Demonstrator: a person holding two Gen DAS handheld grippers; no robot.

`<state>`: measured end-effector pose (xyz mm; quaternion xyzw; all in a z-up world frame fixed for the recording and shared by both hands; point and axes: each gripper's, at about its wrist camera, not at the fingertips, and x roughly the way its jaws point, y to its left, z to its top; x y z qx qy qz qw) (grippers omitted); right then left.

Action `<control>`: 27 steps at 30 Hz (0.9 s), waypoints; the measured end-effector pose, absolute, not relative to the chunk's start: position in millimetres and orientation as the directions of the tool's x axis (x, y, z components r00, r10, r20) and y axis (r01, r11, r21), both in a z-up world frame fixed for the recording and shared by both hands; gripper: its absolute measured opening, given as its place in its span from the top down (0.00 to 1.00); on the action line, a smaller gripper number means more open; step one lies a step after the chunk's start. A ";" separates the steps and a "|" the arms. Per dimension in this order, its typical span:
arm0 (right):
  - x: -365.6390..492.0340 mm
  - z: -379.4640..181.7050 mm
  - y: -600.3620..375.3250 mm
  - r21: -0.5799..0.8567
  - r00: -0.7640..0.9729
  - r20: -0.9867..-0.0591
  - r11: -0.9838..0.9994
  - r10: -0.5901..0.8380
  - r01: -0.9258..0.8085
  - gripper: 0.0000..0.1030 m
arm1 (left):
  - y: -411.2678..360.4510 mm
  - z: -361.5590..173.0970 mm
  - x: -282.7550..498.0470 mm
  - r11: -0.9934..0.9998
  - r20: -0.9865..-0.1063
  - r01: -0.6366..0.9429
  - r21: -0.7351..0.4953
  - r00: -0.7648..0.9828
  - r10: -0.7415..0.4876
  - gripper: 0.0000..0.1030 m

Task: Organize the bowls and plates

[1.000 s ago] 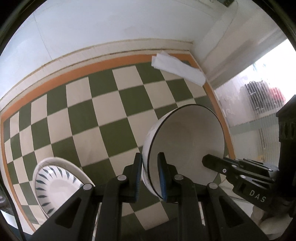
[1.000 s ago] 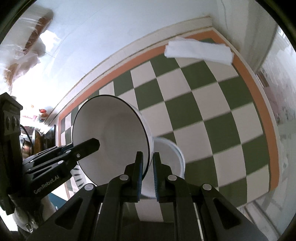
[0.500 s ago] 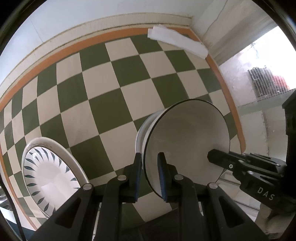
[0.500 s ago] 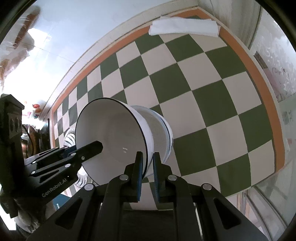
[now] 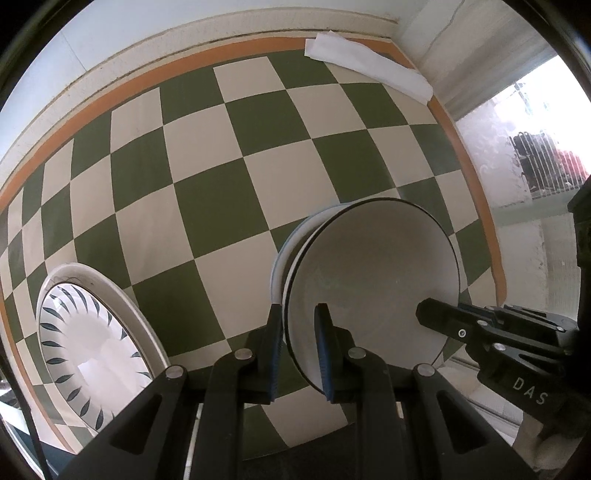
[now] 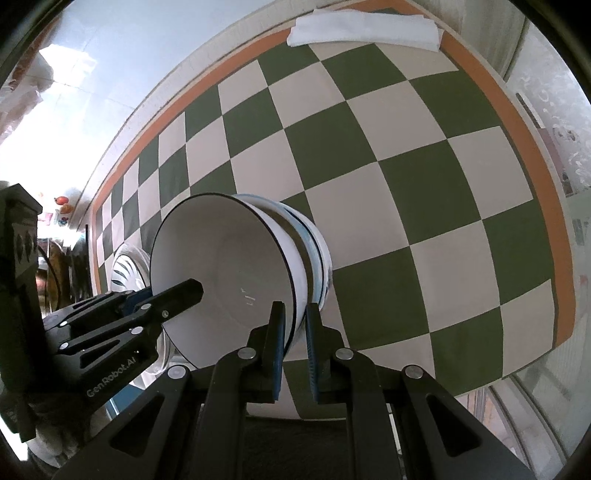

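A white bowl with a dark rim (image 5: 373,280) (image 6: 225,273) sits nested in another white bowl with a blue rim (image 5: 288,243) (image 6: 317,254) on the checked tablecloth. My left gripper (image 5: 297,347) is shut on the top bowl's near rim. My right gripper (image 6: 293,347) is shut on the opposite rim of the same bowl. Each gripper shows in the other's view, the right one (image 5: 491,336) and the left one (image 6: 122,317). A white plate with dark leaf marks (image 5: 85,350) (image 6: 125,269) lies to the left of the bowls.
A folded white cloth (image 5: 369,77) (image 6: 362,31) lies at the table's far corner. The green and cream checked tablecloth (image 5: 221,177) has an orange border and ends against a white wall. A window with frosted glass stands to the right.
Both grippers have lowered the top bowl down into the blue-rimmed bowl, which was apart below it one second ago. Both stay shut on its rim.
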<state>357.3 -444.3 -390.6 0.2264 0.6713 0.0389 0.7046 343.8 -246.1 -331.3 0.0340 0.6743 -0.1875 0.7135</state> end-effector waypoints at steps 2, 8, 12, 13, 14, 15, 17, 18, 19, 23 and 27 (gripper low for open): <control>359.5 -391.0 -445.2 0.370 0.090 -0.929 0.898 0.359 0.240 0.88 | -246.7 -331.2 344.6 0.930 -0.976 0.306 -0.202 0.021 -0.218 0.86; 368.3 -394.1 -448.0 0.388 0.056 -0.921 0.894 0.386 0.224 0.84 | -247.7 -330.9 343.8 0.945 -0.981 0.281 -0.170 0.040 -0.188 0.85; 373.5 -393.8 -445.2 0.378 0.039 -0.925 0.905 0.378 0.195 0.84 | -245.5 -332.9 343.7 0.950 -0.983 0.265 -0.165 0.034 -0.180 0.84; 374.9 -393.5 -443.3 0.371 0.035 -0.928 0.911 0.371 0.183 0.84 | -245.0 -333.3 343.5 0.952 -0.985 0.262 -0.158 0.033 -0.172 0.84; 375.3 -393.3 -442.4 0.366 0.031 -0.930 0.914 0.366 0.174 0.84 | -243.3 -332.6 342.7 0.955 -0.985 0.255 -0.152 0.040 -0.167 0.84; 374.8 -392.5 -441.7 0.361 0.028 -0.932 0.917 0.362 0.168 0.84 | -241.6 -331.9 341.6 0.957 -0.985 0.249 -0.150 0.046 -0.167 0.83; 373.2 -387.6 -440.1 0.353 0.039 -0.936 0.922 0.351 0.158 0.84 | -237.2 -329.1 338.9 0.958 -0.983 0.239 -0.160 0.052 -0.177 0.82; 371.9 -383.6 -438.5 0.346 0.050 -0.938 0.926 0.342 0.150 0.84 | -235.6 -326.9 336.9 0.957 -0.981 0.239 -0.167 0.057 -0.186 0.77; 369.9 -379.9 -437.3 0.337 0.059 -0.942 0.930 0.331 0.145 0.84 | -233.6 -324.2 334.9 0.956 -0.979 0.239 -0.172 0.062 -0.192 0.75; 356.5 -361.7 -433.7 0.308 0.103 -0.950 0.941 0.296 0.139 0.74 | -223.3 -309.3 323.2 0.955 -0.974 0.243 -0.170 0.108 -0.200 0.64; 337.6 -341.3 -427.4 0.286 0.153 -0.952 0.949 0.265 0.134 0.70 | -211.4 -293.5 308.1 0.957 -0.968 0.241 -0.159 0.155 -0.199 0.45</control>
